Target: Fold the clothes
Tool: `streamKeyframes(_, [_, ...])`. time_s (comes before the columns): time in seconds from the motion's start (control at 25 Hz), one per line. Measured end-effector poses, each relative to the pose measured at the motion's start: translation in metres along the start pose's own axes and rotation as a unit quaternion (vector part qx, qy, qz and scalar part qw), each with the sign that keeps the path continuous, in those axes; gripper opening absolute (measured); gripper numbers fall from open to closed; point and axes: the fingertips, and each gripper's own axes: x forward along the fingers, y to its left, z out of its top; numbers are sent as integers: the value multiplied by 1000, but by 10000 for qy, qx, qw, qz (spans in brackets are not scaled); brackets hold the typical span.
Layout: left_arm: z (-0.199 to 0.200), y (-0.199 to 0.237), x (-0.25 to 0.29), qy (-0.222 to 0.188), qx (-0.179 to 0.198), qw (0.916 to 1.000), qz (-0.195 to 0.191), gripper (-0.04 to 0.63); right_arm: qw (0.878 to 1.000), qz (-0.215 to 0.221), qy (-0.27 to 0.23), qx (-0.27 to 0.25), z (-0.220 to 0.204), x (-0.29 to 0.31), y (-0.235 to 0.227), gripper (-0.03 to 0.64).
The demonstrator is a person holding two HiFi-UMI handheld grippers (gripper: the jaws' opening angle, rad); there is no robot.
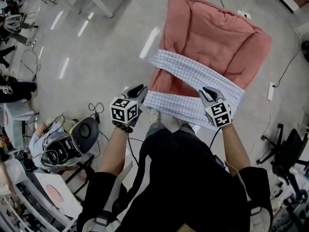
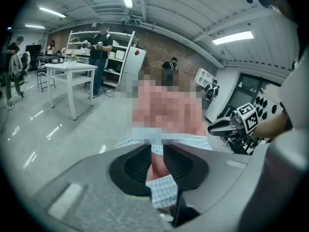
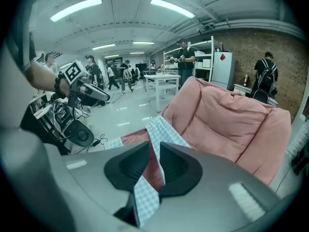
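while left gripper (image 1: 141,90) and right gripper (image 1: 207,92) clamp near edge of pink garment (image 1: 212,33), open floor (image 1: 111,47) surrounds.

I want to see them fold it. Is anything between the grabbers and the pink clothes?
Nothing visible is in the way. The left gripper and the right gripper are each clamped on the checked edge of the pink garment, held up between them.

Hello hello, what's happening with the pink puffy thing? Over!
Left hand-held gripper shut on the checked edge, right hand-held gripper too. Pink padded garment stretched between them, above the floor. Nothing in the way.
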Motion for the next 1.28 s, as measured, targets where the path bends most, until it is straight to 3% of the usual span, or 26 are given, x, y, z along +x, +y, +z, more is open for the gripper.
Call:
streamKeyframes(0.2, [12,38,11,285,512,9976,-375,84,9996,-267,68,94,22,28,26,75])
streamKeyframes(0.36, [17,65,25,637,961,9911,-672,84,9981,-455,92,410,29,51,41,75])
streamKeyframes(0.6, [8,87,78,844,1183,9862,-794,86,9965,-469,87,679,18,88,37,74])
streamKeyframes(1.0, [-24,165,205,1091,1312,9836,-586,87,9972,-552,497,20,-20,171,-15,75])
streamKeyframes(1.28, [-103,178,277,1396,1665,9736,-702,104,9950,-500,501,-698,-77,220,-24,95])
